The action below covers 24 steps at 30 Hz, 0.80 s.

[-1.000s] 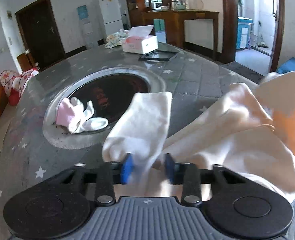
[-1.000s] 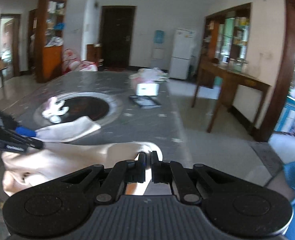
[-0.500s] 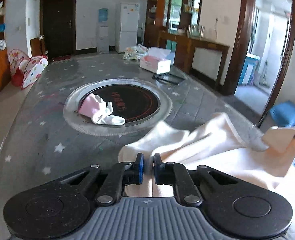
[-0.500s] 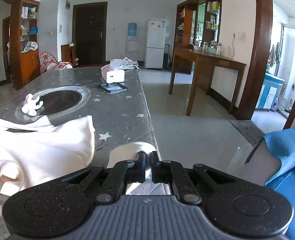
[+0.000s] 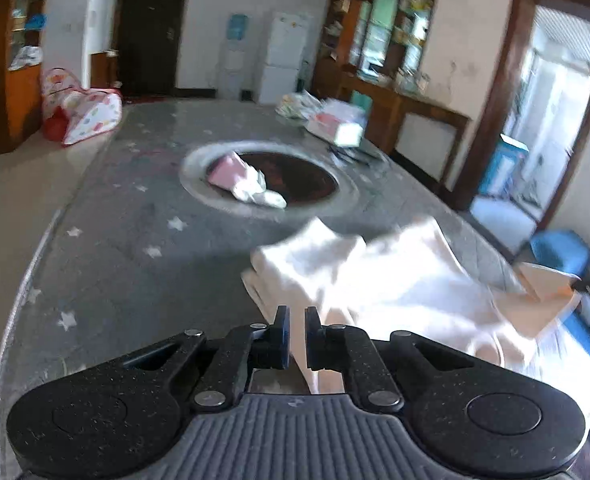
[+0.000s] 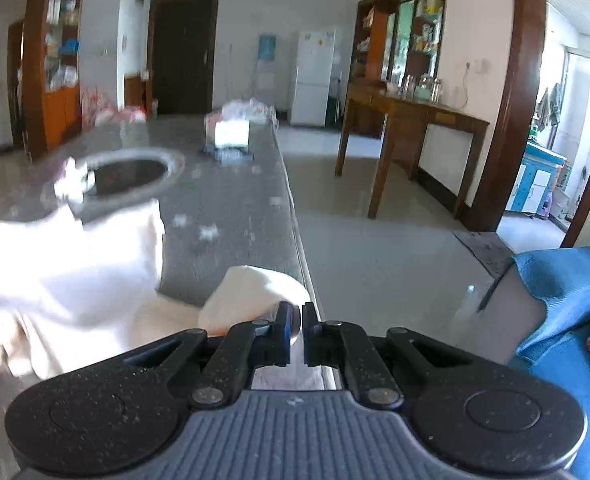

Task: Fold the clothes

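Up close, the left hand-held gripper (image 5: 297, 322) has its jaws drawn narrow and pinched on a fold of the cream garment (image 5: 395, 280), which spreads to the right across the near part of the grey star-patterned tabletop (image 5: 127, 248). Only the left wrist view shows the garment's far corner hanging past the table's right side, its peach-toned underside turned up there. That view also gives the round dark inset (image 5: 295, 176) in the tabletop from nearer, with a small pink and white cloth (image 5: 247, 184) lying on its left rim, and a tissue box (image 5: 337, 124) further back.

Seen from the right wrist, the right hand-held gripper (image 6: 295, 322) is likewise closed down narrow, with a rolled edge of the same garment (image 6: 255, 292) caught between its pads right at the tabletop's (image 6: 231, 208) right edge. Only this view shows the open floor beside the table, a wooden side table (image 6: 411, 120) against the wall, a white fridge (image 6: 313, 76) and a person's blue clothing (image 6: 567, 280) at the lower right. Much of both views is motion-blurred
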Motion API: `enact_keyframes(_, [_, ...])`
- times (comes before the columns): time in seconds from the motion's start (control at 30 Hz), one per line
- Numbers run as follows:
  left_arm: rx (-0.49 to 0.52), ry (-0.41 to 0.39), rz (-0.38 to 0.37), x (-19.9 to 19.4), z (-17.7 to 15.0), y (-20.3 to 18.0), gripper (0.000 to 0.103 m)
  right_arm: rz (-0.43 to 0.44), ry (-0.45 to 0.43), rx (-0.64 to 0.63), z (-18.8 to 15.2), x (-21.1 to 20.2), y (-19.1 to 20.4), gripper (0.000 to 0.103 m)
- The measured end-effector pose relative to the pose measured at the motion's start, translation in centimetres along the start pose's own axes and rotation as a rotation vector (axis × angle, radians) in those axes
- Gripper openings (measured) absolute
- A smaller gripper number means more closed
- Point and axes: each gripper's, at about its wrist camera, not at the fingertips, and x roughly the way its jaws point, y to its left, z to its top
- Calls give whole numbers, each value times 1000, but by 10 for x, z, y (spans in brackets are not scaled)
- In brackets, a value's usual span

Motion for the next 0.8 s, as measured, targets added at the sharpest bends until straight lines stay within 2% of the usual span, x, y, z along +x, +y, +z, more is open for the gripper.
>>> enact_keyframes(0.03, [17,10,-7,1,-5,-4,13,-5,-1,0,-2,0,1,9])
enact_keyframes(0.07, [33,17,-11,2,-10,-9,22,-2,-3,4,-2,-2,1,9])
enact_keyframes(0.1, [42,25,-4,5,-14,-13,44,1,-7,6,-3,-3,1,9])
enact_keyframes(0.13, [41,31,12,8,-17,-16,51,5,-13,7,-2,-5,2,10])
enact_keyframes(0.23, [8,53,33,24,-23,-15,55,66,-17,-22,-1,-12,11,15])
enact_keyframes(0.3, [-34,63,28,34,-24,-10,55,141,1,-51,-3,-15,21,25])
enact_keyframes(0.33, [-55,68,25,39,-25,-7,55,190,17,-68,-4,-15,27,26])
enact_keyframes(0.43, [-76,73,-9,48,-27,-7,47,317,66,-135,-10,-10,52,32])
enact_keyframes(0.47, [-79,78,-23,49,-28,-7,27,352,79,-160,-13,-8,61,35])
enact_keyframes(0.5, [-82,84,-37,51,-29,-8,16,374,85,-186,-15,-7,69,35])
enact_keyframes(0.53, [-82,84,-42,50,-29,-9,15,393,87,-207,-16,-6,76,35])
enact_keyframes(0.6, [-73,71,-47,44,-29,-12,9,438,92,-254,-17,-2,94,43])
enact_keyframes(0.67, [-83,57,-62,35,-27,-12,7,452,100,-284,-16,4,105,43])
enact_keyframes(0.73, [-91,39,-73,24,-25,-10,6,449,120,-307,-17,14,116,39])
enact_keyframes(0.8, [-97,27,-78,15,-25,-9,6,465,140,-306,-18,21,120,18])
